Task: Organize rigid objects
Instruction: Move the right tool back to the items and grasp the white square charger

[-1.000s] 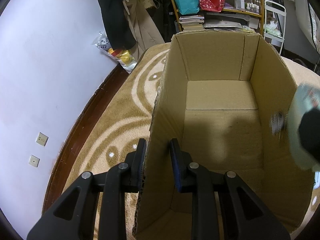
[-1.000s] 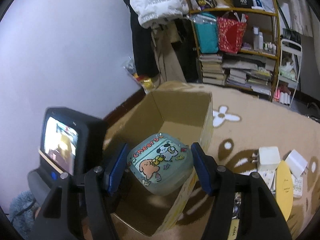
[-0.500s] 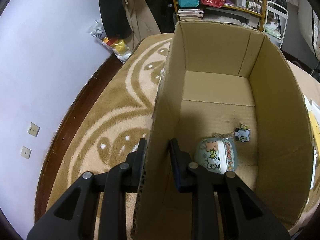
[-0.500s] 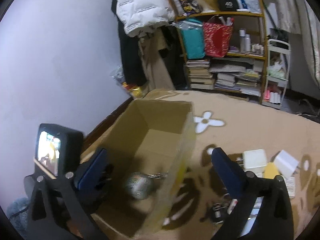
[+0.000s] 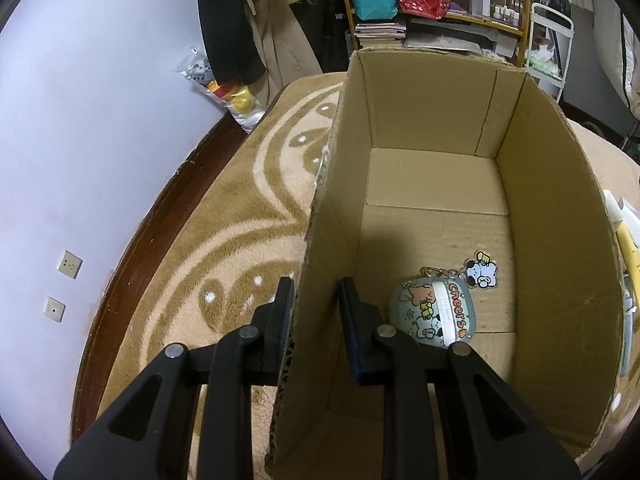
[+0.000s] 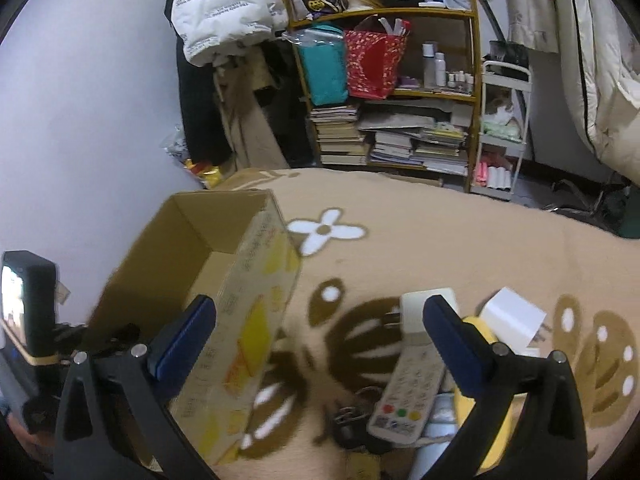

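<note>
Cardboard box (image 5: 532,184) wall sits pinched between the left gripper (image 5: 314,312) jaws, steadying it, with the pouch (image 5: 434,312) lying on the box floor just right of the inner jaw. Over on the rug, the right gripper (image 6: 320,332) hangs wide open and empty. Below and between its jaws lies the remote (image 6: 408,396), long axis running roughly along the fingers, so the right hand looks best placed to drop onto it next.

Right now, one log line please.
left gripper: shut on box wall | right gripper: open, empty | pouch: in box | next: remote
</note>
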Demonstrator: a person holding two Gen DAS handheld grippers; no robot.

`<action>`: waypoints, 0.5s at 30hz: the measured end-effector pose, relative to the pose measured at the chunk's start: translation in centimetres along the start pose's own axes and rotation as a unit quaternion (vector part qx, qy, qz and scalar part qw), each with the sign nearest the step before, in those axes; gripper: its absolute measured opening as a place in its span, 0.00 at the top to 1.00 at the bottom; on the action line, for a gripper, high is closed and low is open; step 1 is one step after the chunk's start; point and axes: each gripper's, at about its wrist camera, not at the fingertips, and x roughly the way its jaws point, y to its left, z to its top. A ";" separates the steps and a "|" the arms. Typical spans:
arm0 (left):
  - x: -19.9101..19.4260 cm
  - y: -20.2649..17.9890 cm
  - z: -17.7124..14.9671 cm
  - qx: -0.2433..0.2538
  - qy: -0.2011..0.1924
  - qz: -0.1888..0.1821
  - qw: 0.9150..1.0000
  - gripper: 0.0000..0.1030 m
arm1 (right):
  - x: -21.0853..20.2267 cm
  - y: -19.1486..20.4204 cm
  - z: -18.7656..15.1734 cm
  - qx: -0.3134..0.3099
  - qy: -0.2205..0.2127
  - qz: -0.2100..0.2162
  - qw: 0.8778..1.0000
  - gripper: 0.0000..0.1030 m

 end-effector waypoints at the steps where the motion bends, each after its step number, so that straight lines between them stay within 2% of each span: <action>1: 0.0 0.0 0.0 0.001 0.001 0.001 1.000 0.79 | 0.1 -0.3 0.1 -0.001 0.001 -0.005 1.000 0.00; 15: 0.2 -0.3 0.1 0.011 0.002 0.009 1.000 0.79 | 2.7 -4.6 0.6 0.014 0.019 -0.044 0.999 0.00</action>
